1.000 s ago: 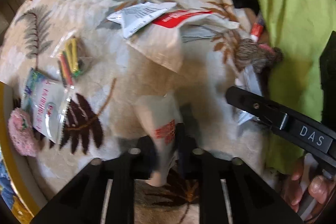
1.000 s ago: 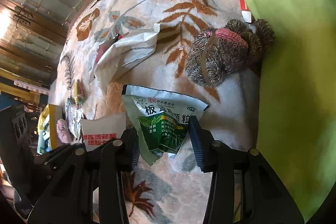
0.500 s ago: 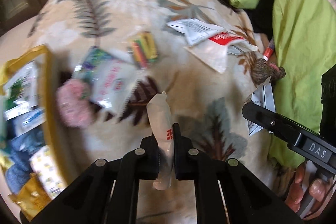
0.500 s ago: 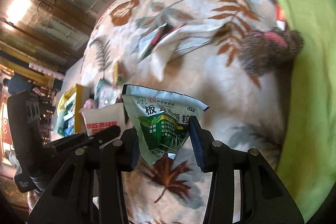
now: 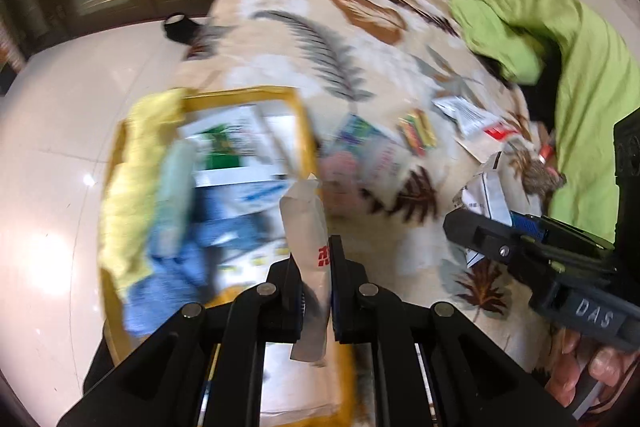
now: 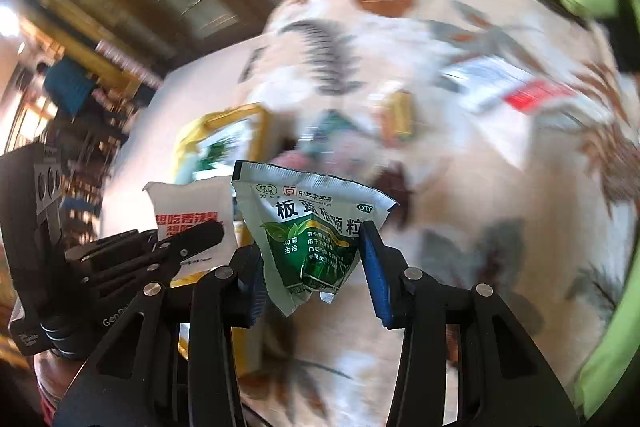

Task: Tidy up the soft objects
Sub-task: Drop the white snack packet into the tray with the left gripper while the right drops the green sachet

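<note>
My left gripper point(image 5: 316, 279) pinches a white packet point(image 5: 308, 227); my right gripper point(image 6: 312, 267) clamps a green sachet point(image 6: 312, 235). Released short of the yellow box point(image 5: 304, 131), either could land outside.

Matte black 2-finger left gripper point(image 5: 316, 283) with round silver screws on its linkage arms; matching black right gripper point(image 6: 312, 267) with blue pads on its fingers point(image 6: 374, 267), white "DAS" lettering on its side, bare hand point(image 5: 580, 375) beneath.
</note>
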